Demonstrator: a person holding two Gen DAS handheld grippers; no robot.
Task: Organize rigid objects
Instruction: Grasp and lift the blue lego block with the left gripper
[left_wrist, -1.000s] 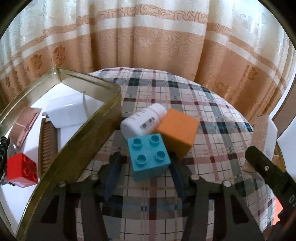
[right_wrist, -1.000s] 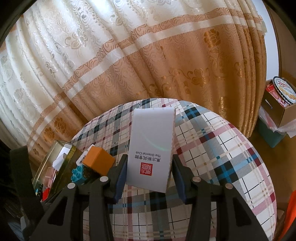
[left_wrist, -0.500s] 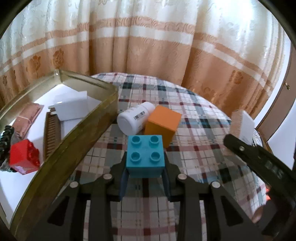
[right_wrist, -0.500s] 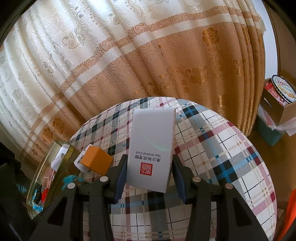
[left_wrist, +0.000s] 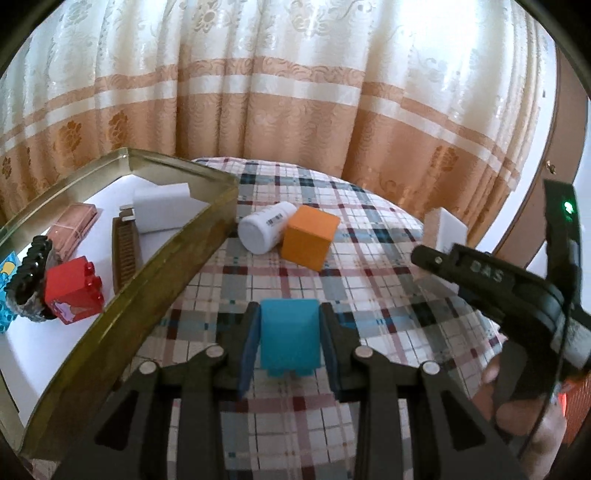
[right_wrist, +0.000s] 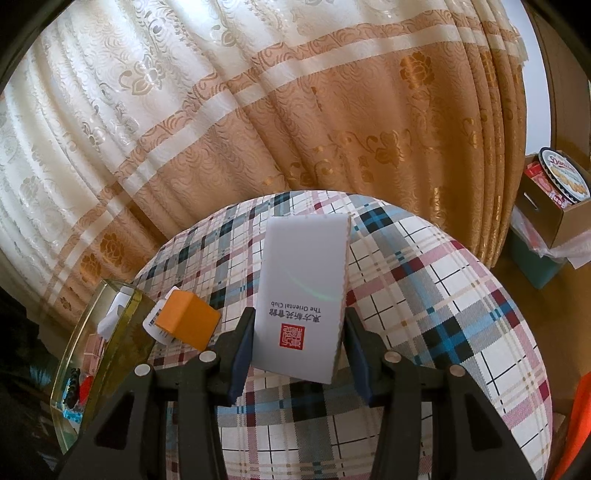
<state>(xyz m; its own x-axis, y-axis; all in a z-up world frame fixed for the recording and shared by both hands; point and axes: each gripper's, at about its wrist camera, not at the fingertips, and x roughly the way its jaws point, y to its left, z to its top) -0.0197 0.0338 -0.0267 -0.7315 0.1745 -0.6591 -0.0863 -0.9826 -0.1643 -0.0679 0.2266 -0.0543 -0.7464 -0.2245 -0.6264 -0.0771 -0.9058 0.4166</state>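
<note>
Presently, the left gripper (left_wrist: 289, 339) was clamped on the blue brick (left_wrist: 289, 336), both pads pressed against its flanks and the brick lifted above the plaid tablecloth (left_wrist: 388, 295), its studs facing downward. Ahead of it lay the white bottle (left_wrist: 264, 230), on its side, touching the orange cube (left_wrist: 309, 242). The right gripper (right_wrist: 299, 349) gripped the white box (right_wrist: 304, 291), long axis pointing away between the fingers. The metal tray (left_wrist: 155, 273) stood left.
</note>
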